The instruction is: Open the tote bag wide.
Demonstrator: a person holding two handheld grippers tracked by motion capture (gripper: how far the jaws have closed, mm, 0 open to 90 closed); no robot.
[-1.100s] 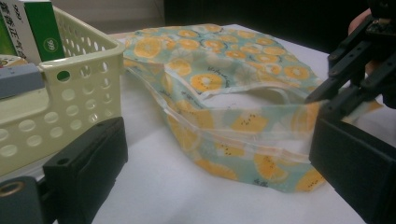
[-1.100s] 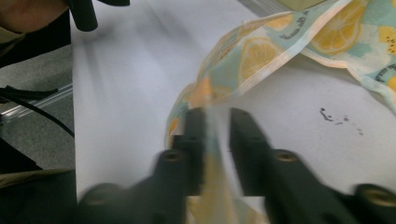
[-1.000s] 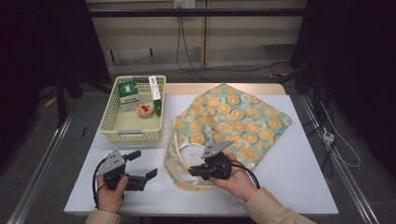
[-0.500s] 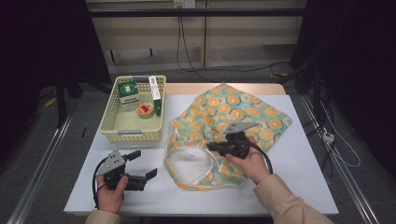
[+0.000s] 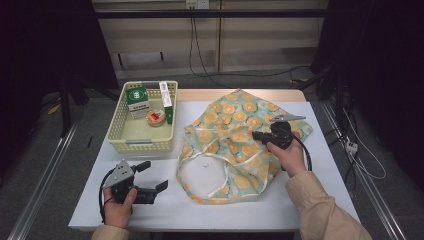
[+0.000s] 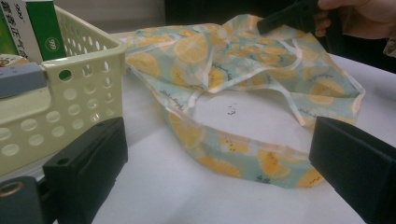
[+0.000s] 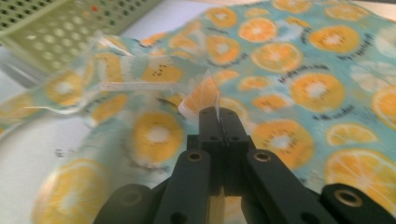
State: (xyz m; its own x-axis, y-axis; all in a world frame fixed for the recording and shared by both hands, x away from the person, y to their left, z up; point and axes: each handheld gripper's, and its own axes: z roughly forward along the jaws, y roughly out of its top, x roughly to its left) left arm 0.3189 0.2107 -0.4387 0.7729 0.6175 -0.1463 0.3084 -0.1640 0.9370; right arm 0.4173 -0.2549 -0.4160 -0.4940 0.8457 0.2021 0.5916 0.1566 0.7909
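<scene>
White tabletop (image 5: pixel 310 190), high view: citrus-print tote bag (image 5: pixel 245 130) centre-right, yellow basket (image 5: pixel 127 135) upper left. Left gripper view: left gripper (image 6: pixel 219 158) spread wide, lower frame. Right gripper view: right gripper (image 7: pixel 218 119) pinching bag's edge, centre.

Past the far edge of my table (image 5: pixel 172 214), black cables (image 5: pixel 193 50) hang down; a white socket block (image 5: pixel 351 147) lies on the floor, right.
</scene>
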